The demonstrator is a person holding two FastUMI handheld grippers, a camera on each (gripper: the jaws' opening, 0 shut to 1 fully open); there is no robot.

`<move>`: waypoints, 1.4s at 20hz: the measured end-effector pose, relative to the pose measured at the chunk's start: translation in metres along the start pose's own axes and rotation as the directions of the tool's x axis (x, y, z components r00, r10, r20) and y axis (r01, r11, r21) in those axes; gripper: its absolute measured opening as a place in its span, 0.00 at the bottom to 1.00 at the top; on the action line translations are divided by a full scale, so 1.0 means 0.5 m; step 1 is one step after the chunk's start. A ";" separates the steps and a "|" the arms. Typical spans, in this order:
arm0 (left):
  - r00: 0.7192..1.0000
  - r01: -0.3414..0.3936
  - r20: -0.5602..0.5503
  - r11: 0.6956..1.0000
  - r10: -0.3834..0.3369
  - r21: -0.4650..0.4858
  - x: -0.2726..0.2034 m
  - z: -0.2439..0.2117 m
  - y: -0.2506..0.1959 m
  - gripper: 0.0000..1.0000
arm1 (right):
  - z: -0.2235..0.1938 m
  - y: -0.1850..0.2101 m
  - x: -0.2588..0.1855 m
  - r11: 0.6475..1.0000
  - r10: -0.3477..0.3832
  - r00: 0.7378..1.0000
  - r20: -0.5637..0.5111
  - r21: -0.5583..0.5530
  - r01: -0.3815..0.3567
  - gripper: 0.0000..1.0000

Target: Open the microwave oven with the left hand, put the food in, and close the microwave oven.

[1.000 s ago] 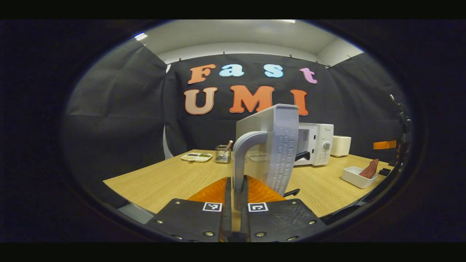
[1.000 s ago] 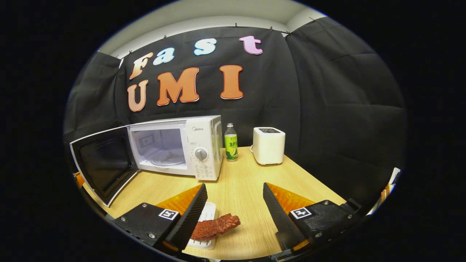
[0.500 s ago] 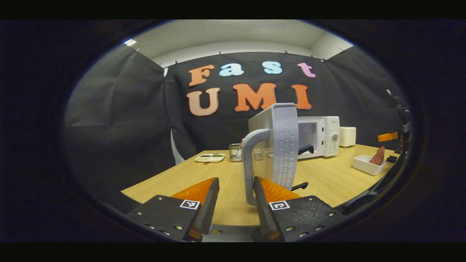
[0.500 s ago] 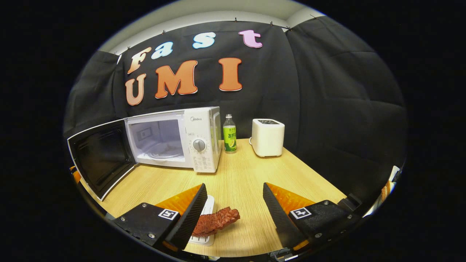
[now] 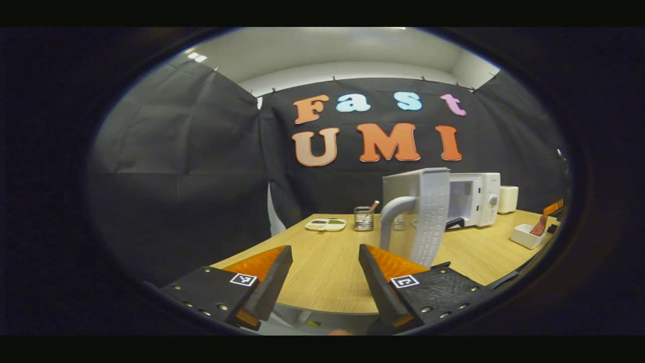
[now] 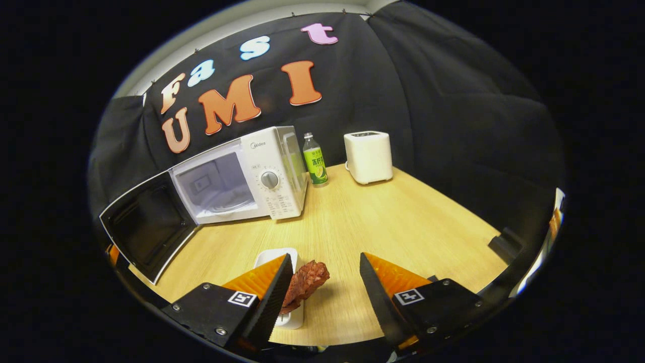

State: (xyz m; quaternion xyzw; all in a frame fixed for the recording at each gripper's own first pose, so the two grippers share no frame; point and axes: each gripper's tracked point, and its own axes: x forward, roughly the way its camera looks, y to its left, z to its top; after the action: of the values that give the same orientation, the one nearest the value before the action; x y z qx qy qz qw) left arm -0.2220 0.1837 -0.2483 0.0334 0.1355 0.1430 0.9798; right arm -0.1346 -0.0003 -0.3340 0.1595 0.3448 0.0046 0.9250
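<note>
White dish [image 6: 295,318] half hidden, right tool [image 6: 322,287]

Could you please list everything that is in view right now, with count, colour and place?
microwave oven: one, white, back left of the table, door swung open.
food: one, reddish-brown piece, leaning in the dish at the near edge.
dish: one, white, near edge of the table.
bottle: one, green label, right of the microwave oven.
toaster: one, white, right of the bottle.
divided plate: one, pale, far left side.
mesh holder: one, metal, beside the divided plate.
table: one, light wood.
left gripper: open, clear of the door.
right gripper: open, over the food.
</note>
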 end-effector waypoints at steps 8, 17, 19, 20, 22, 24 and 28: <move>0.999 -0.033 0.015 0.999 0.033 -0.022 0.054 0.008 0.000 0.82 | -0.031 0.015 0.014 0.939 0.111 0.992 -0.064 0.335 -0.083 0.65; 1.000 -0.014 -0.001 0.999 0.014 -0.031 0.110 0.001 -0.016 0.80 | -0.032 0.030 0.032 0.869 0.156 0.988 -0.005 0.476 -0.135 0.19; 1.000 -0.009 -0.007 0.999 0.009 -0.034 0.116 -0.003 -0.017 0.80 | -0.024 0.034 0.029 0.876 0.156 0.988 0.001 0.462 -0.139 0.16; 1.000 -0.012 -0.015 0.999 0.011 -0.035 0.121 -0.006 -0.014 0.80 | -0.017 0.034 0.026 0.887 0.148 0.989 0.008 0.440 -0.137 0.15; 1.000 -0.003 -0.028 0.999 0.002 -0.039 0.128 -0.012 -0.018 0.80 | 0.002 0.046 0.023 0.917 0.129 0.991 0.022 0.377 -0.128 0.15; 0.999 0.003 -0.037 1.000 -0.004 -0.030 0.131 -0.018 -0.020 0.79 | 0.023 0.054 0.017 0.941 0.108 0.994 0.036 0.318 -0.113 0.15; 0.999 0.018 -0.041 1.000 -0.018 -0.005 0.137 -0.014 -0.023 0.78 | 0.072 0.075 0.004 0.966 0.081 0.994 0.074 0.239 -0.096 0.15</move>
State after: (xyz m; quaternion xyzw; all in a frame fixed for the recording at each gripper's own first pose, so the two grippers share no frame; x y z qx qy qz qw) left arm -0.1574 0.1927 -0.2736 0.0269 0.1555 0.1353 0.9782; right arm -0.1065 0.0252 -0.2984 0.2863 0.3056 -0.0012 0.9081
